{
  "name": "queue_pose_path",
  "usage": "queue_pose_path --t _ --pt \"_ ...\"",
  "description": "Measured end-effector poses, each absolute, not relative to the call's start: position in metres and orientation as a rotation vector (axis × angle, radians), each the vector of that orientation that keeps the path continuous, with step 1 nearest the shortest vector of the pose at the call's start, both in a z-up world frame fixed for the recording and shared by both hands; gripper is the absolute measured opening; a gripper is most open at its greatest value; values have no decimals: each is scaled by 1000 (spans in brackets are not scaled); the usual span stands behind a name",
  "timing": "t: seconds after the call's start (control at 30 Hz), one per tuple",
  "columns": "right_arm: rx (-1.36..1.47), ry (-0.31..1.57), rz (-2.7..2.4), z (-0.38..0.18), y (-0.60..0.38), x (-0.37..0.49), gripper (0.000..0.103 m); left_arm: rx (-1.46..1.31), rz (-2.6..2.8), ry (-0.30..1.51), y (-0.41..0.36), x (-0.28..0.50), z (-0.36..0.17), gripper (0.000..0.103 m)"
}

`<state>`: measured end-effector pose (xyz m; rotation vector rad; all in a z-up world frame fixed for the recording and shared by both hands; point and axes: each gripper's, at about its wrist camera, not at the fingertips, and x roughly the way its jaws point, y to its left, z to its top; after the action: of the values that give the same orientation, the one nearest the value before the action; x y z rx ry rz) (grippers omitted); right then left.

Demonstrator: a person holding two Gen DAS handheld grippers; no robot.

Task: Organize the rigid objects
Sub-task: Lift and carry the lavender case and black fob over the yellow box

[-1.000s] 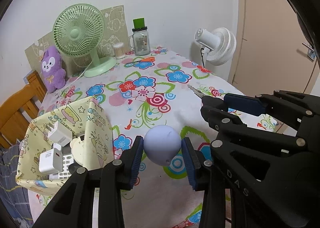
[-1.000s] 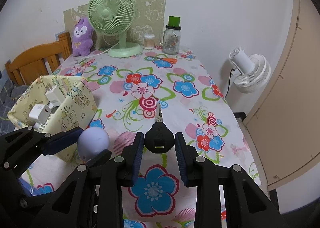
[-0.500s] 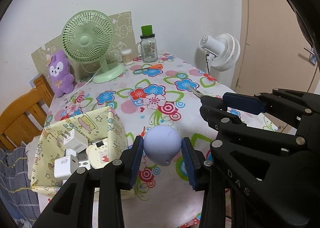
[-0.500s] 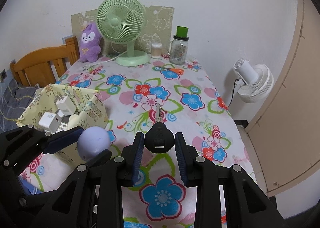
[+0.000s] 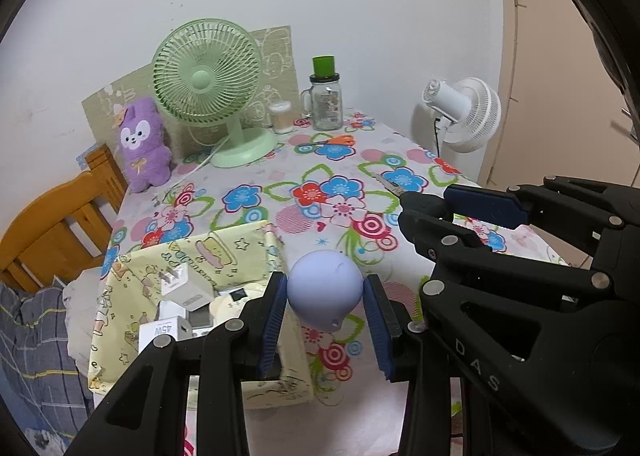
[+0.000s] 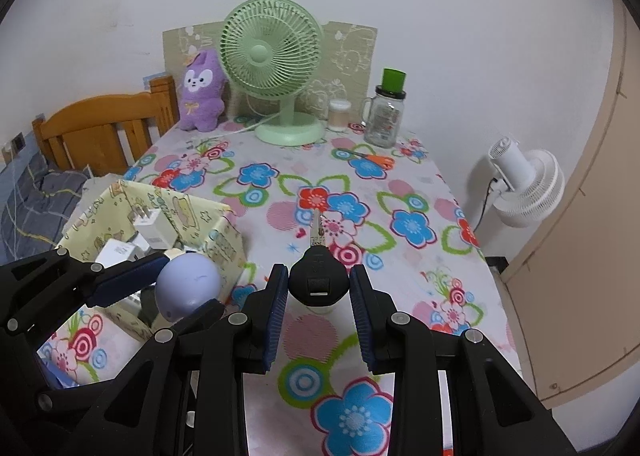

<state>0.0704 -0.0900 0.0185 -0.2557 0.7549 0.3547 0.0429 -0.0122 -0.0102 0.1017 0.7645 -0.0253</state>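
**A:** Flowery tablecloth (image 6: 404, 223) against a plain white wall, so going left to right: we've got the pale yellow cartoon-print fabric box (image 5: 224, 256) with white plug-in chargers (image 5: 176, 284) already inside. Our left gripper (image 5: 325, 298) is clamped on a smooth lilac egg-shaped plastic thing (image 5: 325, 292), held up in the air just beside the box's near right corner. Then our right gripper (image 6: 319, 288) is pinching the fat black head of a car key (image 6: 319, 280), metal blade pointing away from us.

**B:** So we're mid-carry with both, nothing dropped off yet?

**A:** That's our read. Next we'd swing left over the box opening, lower, and let go one at a time. The egg looks slippery and round, so we'd release it low.
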Motion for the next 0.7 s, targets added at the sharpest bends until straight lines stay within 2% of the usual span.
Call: queue_pose_path --t 0.7 --pt "-311 788 428 7 -27 88 34 44 31 799 47 54 -24 40"
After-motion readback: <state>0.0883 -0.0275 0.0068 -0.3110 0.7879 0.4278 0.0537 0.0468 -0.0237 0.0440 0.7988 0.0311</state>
